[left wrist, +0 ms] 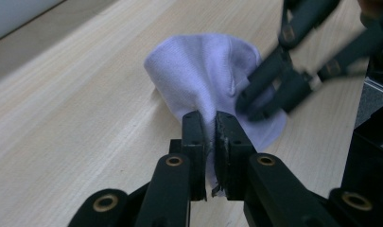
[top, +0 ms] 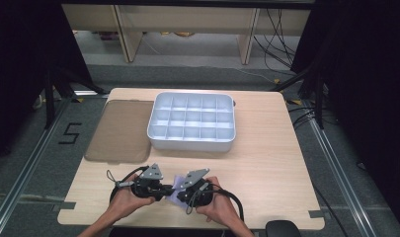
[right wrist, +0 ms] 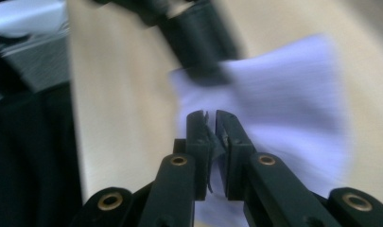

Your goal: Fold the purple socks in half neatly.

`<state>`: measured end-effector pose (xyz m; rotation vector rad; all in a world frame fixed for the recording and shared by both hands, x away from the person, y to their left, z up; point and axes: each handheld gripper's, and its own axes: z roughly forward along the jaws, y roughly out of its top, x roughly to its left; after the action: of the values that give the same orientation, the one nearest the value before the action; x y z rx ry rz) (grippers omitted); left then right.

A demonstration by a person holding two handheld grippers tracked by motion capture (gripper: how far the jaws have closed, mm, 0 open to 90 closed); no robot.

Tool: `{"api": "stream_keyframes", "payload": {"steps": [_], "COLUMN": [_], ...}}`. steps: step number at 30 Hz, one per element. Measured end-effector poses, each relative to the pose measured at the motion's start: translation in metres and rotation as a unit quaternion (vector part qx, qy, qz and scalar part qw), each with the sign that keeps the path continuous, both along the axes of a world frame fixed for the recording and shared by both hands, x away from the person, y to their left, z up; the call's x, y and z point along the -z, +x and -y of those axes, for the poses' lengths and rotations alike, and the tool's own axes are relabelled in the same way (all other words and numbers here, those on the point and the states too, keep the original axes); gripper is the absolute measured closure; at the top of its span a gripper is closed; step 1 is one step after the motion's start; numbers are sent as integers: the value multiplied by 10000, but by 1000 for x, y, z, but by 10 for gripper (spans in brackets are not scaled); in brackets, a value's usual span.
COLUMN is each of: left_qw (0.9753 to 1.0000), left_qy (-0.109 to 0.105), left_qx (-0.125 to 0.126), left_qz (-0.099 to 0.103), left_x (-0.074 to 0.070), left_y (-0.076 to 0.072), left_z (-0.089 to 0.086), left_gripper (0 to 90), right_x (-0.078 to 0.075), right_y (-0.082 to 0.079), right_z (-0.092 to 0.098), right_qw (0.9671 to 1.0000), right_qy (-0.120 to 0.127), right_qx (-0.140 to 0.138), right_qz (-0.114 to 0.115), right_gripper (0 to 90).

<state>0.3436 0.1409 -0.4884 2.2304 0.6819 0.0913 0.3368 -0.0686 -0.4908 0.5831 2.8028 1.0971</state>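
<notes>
While pinched at two spots, pale lilac cloth (top: pixel 175 190) bunched up off the table (top: pixel 266 173) near its 6 o'clock edge. Left gripper (left wrist: pixel 209 124) clamped narrow on a fold of the cloth, fabric running down between the jaws. Right gripper (right wrist: pixel 211 124) likewise squeezed on an edge of it, picture blurred. Seen from above, both grippers meeting tip to tip over the cloth. White compartment tray (top: pixel 191 142) toward 12 o'clock, well apart; tinted lid (top: pixel 119 132) flat just beside it at 9 o'clock.
</notes>
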Motion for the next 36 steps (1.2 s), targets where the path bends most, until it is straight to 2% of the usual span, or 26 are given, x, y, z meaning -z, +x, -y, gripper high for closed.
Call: {"api": "stream_keyframes", "payload": {"steps": [2,3,4,6,8,10,12,14,15,16,17,19,20,21,22,23,24,25,29,30,31,32,33,34,35,36], "left_qw": [10000,10000,10000,10000,9999,9999,9998,9998,9998,9997,9998,9994,9994,9996,9995,9998,9996,9995,9997,9997,9991,9997,9994,9992,9996,9993], "left_qy": [7,23,42,-11,137,139,198,159,167,211,158,268,268,189,233,169,184,239,197,176,305,155,257,287,166,252], "left_qx": [-27,-22,-2,-61,69,48,91,70,100,129,99,191,191,177,169,104,131,145,62,78,184,65,127,182,111,173], "left_qz": [0,-16,10,-62,27,-19,34,-2,54,76,54,144,144,136,135,100,144,169,101,121,210,148,176,216,182,219], "left_x": [-2,-2,-3,-3,-5,-5,-5,-5,-5,-6,-6,-8,-8,-8,-9,-9,-9,-10,-10,-10,-11,-11,-12,-13,-12,-13], "left_y": [0,1,1,1,2,1,2,0,0,0,-1,-1,-1,-1,-1,-2,-2,-1,-3,-3,-2,-4,-4,-4,-6,-6], "left_z": [-2,-3,-4,-4,-5,-4,-3,-1,0,1,2,2,2,2,1,1,0,-1,-2,-1,-2,0,-1,-1,1,0], "left_gripper": [828,828,828,828,827,825,825,825,825,826,825,826,825,826,826,826,826,826,826,826,826,826,825,823,823,823], "right_x": [-6,-7,-8,-10,-8,-6,-3,0,1,2,5,5,2,1,-2,-2,-5,-7,-13,-13,-10,-10,-8,-7,-5,-3], "right_y": [8,10,14,20,25,28,32,32,32,32,33,33,32,32,31,32,30,29,17,14,12,11,9,9,10,10], "right_z": [6,8,10,13,13,13,12,10,9,8,8,8,9,11,13,15,17,20,30,33,33,35,34,34,32,31], "right_qw": [9995,9992,9987,9981,9972,9969,9974,9969,9971,9970,9970,9969,9972,9966,9971,9969,9969,9968,9971,9975,9975,9983,9982,9985,9987,9986], "right_qy": [47,82,176,137,181,145,67,28,32,-81,-65,-57,-47,-10,9,54,84,152,152,89,148,70,62,-71,-86,-139], "right_qx": [265,349,396,520,613,718,625,743,719,741,709,705,698,782,744,712,737,717,731,693,685,582,587,530,503,504], "right_qz": [171,169,279,316,388,273,352,276,238,182,320,330,247,271,182,335,257,318,177,54,43,-44,-51,-82,-67,-105], "right_gripper": [848,849,849,848,847,847,848,848,847,847,847,845,844,844,844,844,844,843,838,838,837,837,836,835,835,835]}}
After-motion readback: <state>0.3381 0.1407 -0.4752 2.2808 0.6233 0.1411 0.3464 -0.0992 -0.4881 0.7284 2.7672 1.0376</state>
